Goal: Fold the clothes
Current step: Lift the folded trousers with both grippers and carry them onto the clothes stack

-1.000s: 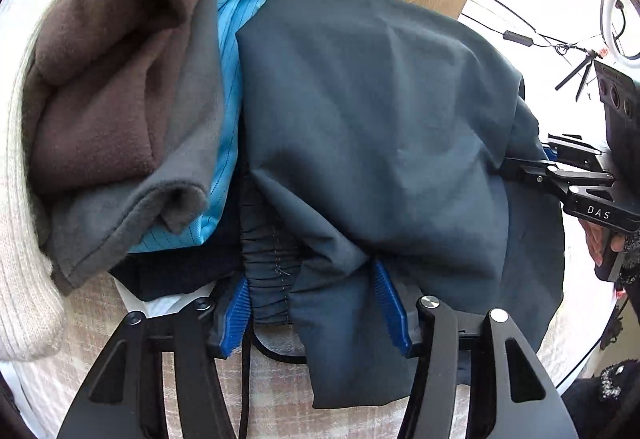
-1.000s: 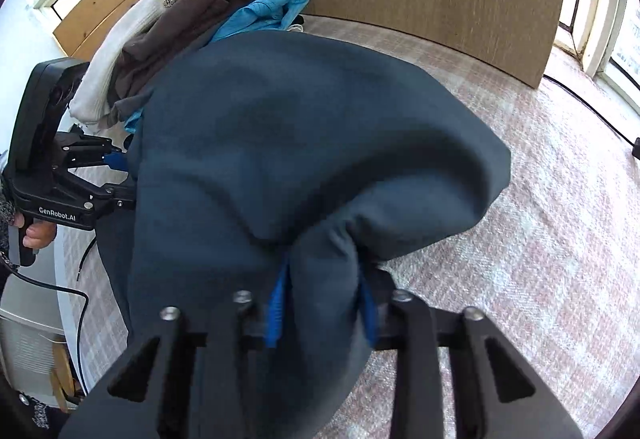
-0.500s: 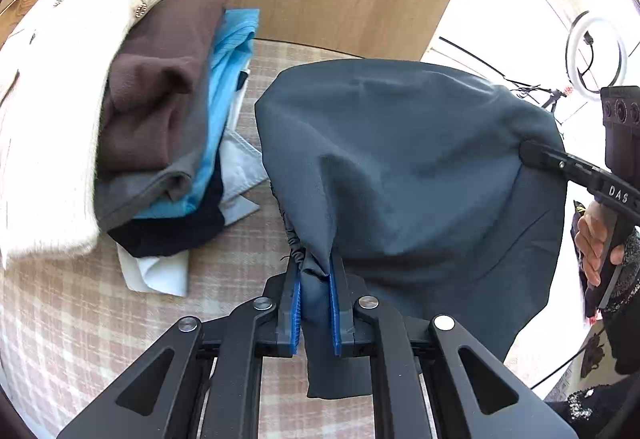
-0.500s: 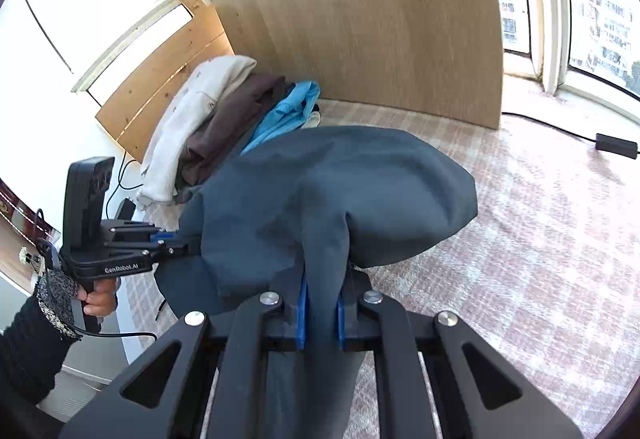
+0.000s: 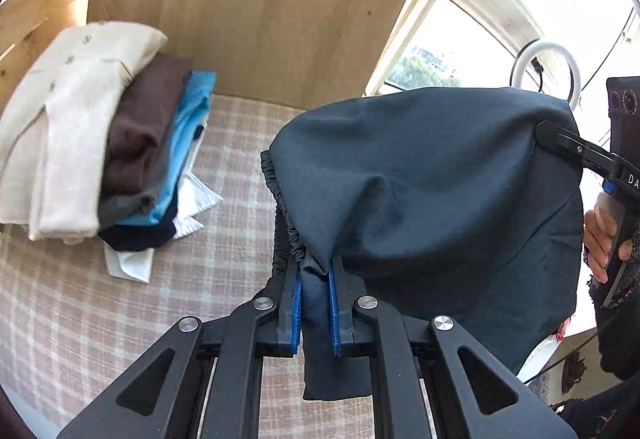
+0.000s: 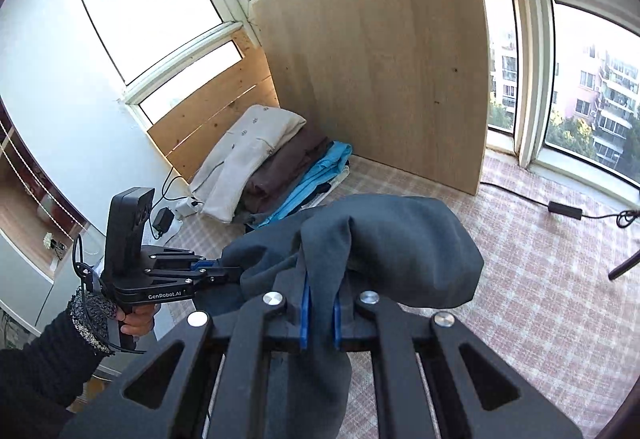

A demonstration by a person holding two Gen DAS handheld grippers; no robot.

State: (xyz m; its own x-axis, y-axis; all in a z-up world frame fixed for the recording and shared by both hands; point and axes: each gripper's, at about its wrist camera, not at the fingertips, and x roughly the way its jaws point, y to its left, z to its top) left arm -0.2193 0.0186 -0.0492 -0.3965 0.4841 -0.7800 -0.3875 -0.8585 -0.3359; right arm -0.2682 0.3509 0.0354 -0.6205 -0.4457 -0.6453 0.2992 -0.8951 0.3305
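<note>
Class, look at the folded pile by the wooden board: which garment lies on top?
The cream knitted garment tops the pile; the brown, bright blue and dark navy ones lie beneath it.

Checked cloth (image 6: 540, 279) lies open rightward; folded stack (image 5: 120, 159) and wooden board (image 6: 380, 59) block the far-left corner.

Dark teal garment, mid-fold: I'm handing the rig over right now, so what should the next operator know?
Left gripper: shut on the dark teal garment, near its elastic waistband.
Right gripper: shut on the same garment, which hangs lifted between the two above the checked cloth.
Done: stack of folded clothes by the wooden board.
Left: lay this one down, fold it, add it to the stack.
</note>
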